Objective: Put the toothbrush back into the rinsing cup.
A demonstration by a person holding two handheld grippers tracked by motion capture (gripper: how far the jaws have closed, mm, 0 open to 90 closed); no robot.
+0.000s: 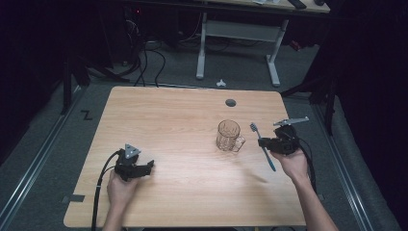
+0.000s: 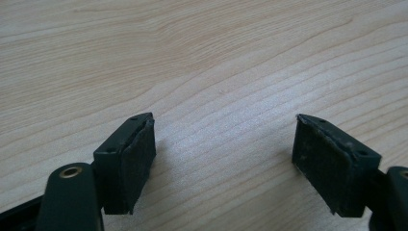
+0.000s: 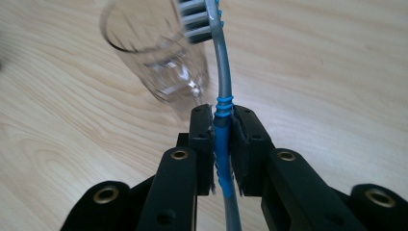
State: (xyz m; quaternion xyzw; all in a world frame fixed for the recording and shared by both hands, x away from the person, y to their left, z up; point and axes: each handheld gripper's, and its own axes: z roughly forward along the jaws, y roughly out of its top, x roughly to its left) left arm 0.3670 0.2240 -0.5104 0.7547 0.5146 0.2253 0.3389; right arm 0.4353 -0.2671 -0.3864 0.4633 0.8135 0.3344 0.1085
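Beside the glass mug (image 1: 228, 135), right hand-held gripper (image 3: 222, 139) clamps toothbrush (image 3: 222, 91).

A dim lab: bare wooden table (image 1: 159, 115), floor rails (image 1: 33, 163), tangled cables (image 1: 144, 62), adjustable bench frame (image 1: 238, 31) behind.

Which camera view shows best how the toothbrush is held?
The right gripper view: the right tongs are shut on the blue grip of the toothbrush, bristles near the glass mug. In the high view the toothbrush is small, its grip point hard to see. The left gripper view shows open tongs over the table.
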